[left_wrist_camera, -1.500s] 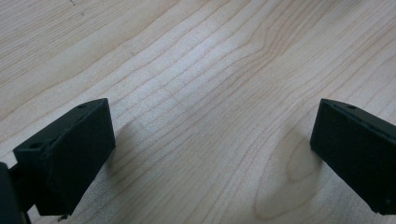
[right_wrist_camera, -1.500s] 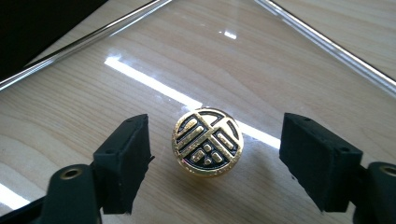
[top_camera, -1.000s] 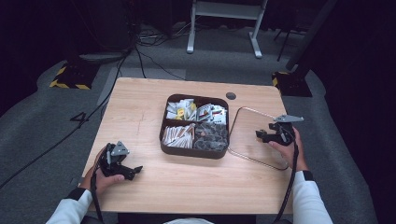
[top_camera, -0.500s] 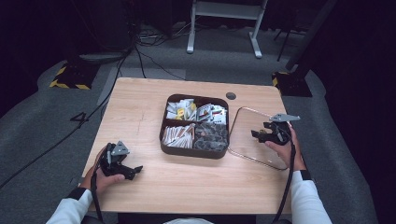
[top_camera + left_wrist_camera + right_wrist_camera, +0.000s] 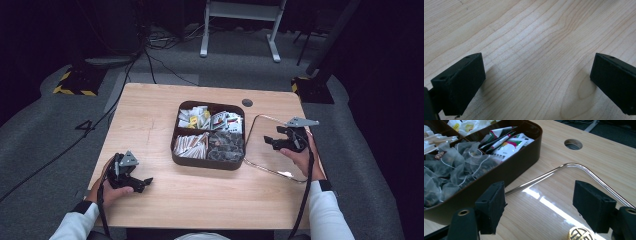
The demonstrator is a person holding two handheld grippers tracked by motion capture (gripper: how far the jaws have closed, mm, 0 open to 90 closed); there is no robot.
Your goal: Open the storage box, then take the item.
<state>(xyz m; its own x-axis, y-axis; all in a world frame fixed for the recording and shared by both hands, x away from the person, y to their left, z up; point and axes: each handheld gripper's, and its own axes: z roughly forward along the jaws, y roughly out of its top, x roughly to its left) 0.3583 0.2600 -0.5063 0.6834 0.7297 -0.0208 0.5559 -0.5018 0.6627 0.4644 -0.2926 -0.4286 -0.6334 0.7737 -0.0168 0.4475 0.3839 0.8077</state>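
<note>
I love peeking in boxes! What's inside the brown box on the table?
The brown box has four sections: clear mesh tea bags, printed packets, brown-and-white sachets and white-and-yellow packets. Whatever lies under those piles is covered.

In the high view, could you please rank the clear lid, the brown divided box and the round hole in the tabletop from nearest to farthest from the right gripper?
1. Clear lid: lying flat directly beneath the right gripper.
2. Brown divided box: beside the lid, toward the table's middle.
3. Round hole: near the table's far edge, beyond the box's corner.
</note>
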